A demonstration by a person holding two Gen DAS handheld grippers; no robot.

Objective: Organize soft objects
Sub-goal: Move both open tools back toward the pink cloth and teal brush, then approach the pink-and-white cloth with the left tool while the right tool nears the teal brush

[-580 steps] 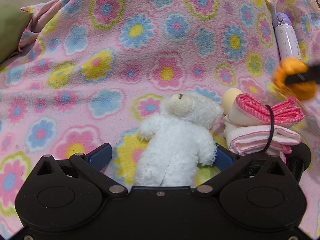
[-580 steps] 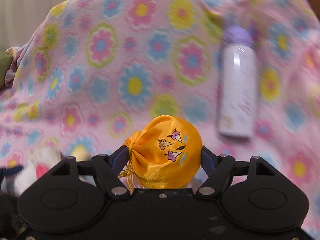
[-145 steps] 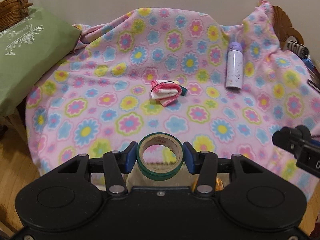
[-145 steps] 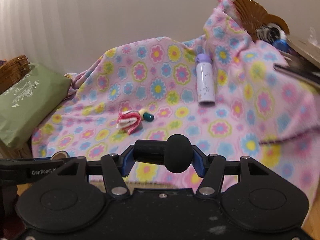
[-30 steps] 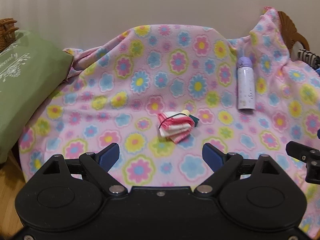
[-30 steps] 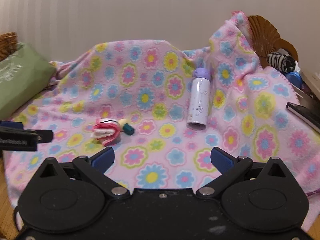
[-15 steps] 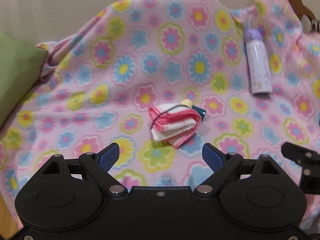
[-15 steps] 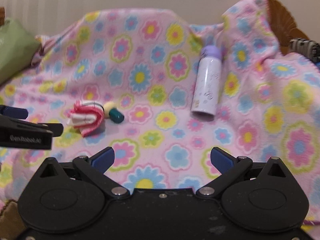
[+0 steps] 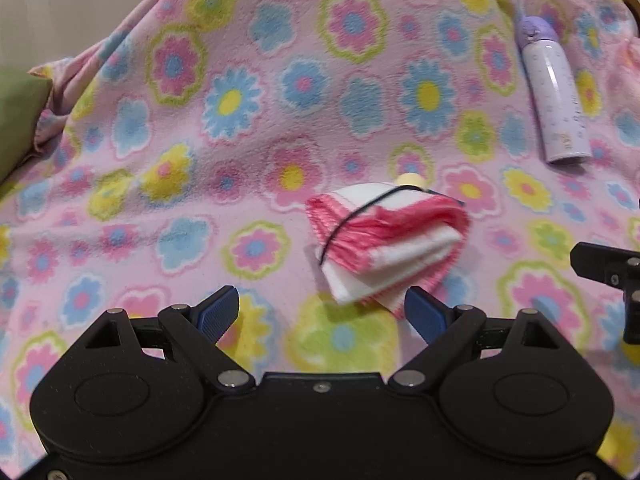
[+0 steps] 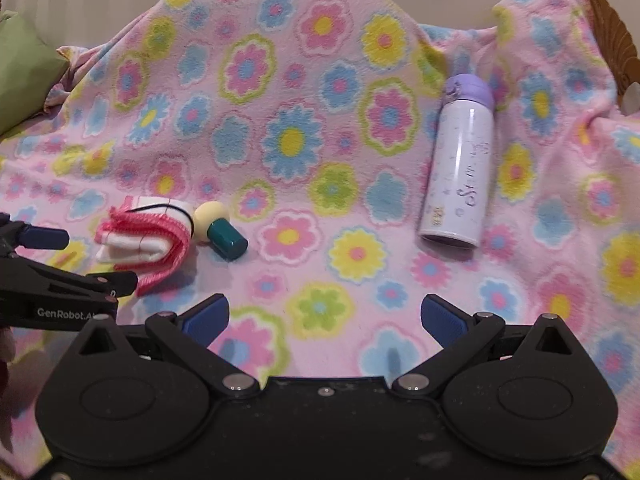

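Two claws, left claw point(image 9: 322, 310) and right claw point(image 10: 324, 316), both released and empty — my target, the banded cloth bundle point(image 9: 386, 240), looks light and squashy; I would pinch across its folds.

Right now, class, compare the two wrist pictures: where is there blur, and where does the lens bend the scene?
Left wrist view: the folded cloth bundle is smeared by motion blur and the blanket looks soft. Right wrist view: sharper, the writing on the bottle can be seen. Both views: fisheye bulge, dark rounded corners, even soft light, no glare.
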